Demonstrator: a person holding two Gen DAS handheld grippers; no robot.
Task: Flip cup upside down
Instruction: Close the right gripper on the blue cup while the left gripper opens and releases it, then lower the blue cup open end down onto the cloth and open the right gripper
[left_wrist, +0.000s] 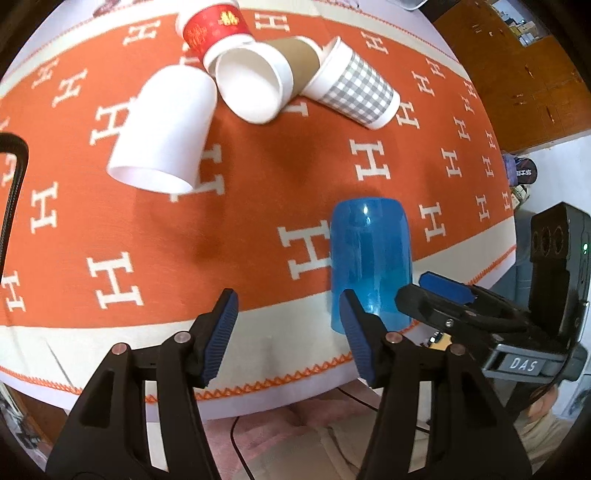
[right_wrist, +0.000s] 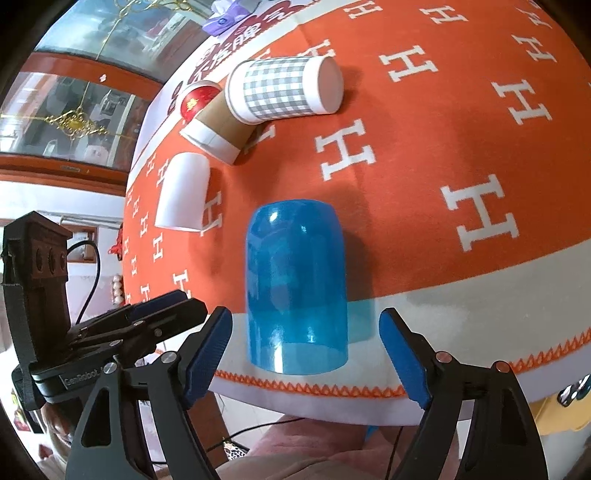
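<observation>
A translucent blue plastic cup (left_wrist: 371, 258) stands upside down, mouth on the cloth, near the table's front edge; it also shows in the right wrist view (right_wrist: 295, 284). My left gripper (left_wrist: 288, 336) is open and empty, just left of the cup. My right gripper (right_wrist: 306, 354) is open, its blue pads (right_wrist: 207, 354) apart on either side of the cup's lower part, not touching it. The right gripper (left_wrist: 443, 291) shows at the right of the left wrist view, the left gripper (right_wrist: 162, 310) at the left of the right wrist view.
An orange cloth (left_wrist: 258, 206) with white H letters covers the table. Farther back lie a plain white cup (left_wrist: 166, 125), a brown-sleeved cup (left_wrist: 266, 74), a grey checked cup (left_wrist: 354, 88) and a red cup (left_wrist: 214, 29), all on their sides. Wooden cabinets (left_wrist: 524, 74) stand at the right.
</observation>
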